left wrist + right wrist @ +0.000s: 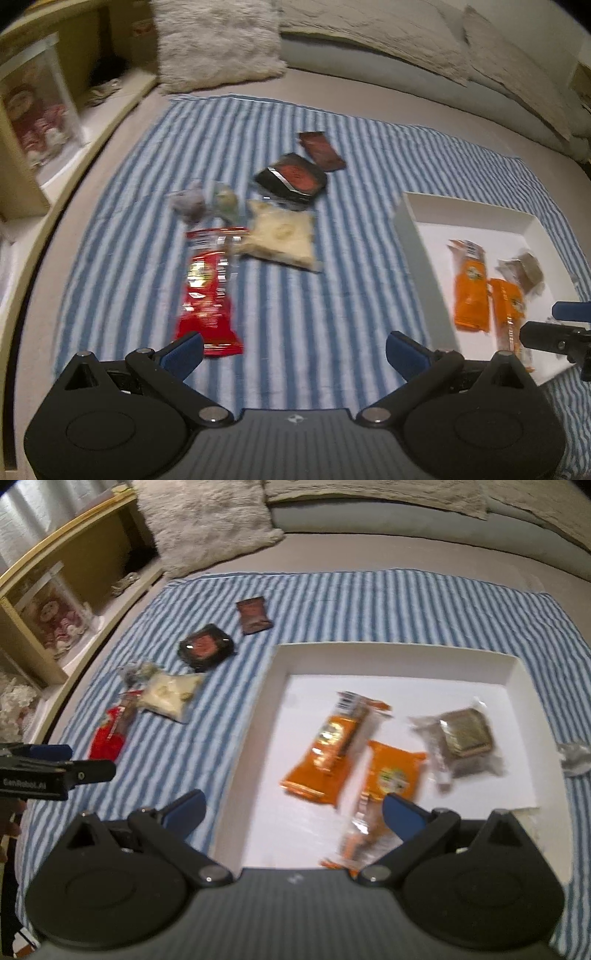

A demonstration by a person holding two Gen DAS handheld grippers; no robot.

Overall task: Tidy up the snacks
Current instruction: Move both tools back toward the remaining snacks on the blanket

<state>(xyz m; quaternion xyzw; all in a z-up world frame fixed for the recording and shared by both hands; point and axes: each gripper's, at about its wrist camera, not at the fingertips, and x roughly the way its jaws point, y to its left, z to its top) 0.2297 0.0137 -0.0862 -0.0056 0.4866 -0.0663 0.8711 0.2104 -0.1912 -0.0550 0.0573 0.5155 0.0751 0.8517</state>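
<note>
A bed carries a blue-and-white striped cloth (303,314), with a fluffy grey pillow (218,40) behind it and a wooden shelf unit (37,122) along the left. On the cloth sits a shallow white cardboard tray (255,753) that already holds two orange foil snack packets (328,753) and a clear-wrapped brown cake (461,738). Loose on the cloth to the tray's left lie a red foil snack packet (207,295), a pale cream packet (280,236), a round black-and-red packet (291,177), a small dark brown packet (321,149) and some small twisted-wrap sweets (203,201).

The left gripper (293,350) hovers just short of the red packet with its fingers spread and empty. The right gripper (293,812) hangs over the tray's near edge, fingers released, gripping nothing; one orange packet lies close under its right finger.

The red packet looks like the nearest pick. Its slick foil lies flat on soft cloth, so the fingers may pinch the fabric with it or slip off. Its far end touches the cream packet, which could be dragged along. The light tray may shift on the yielding bed.
</note>
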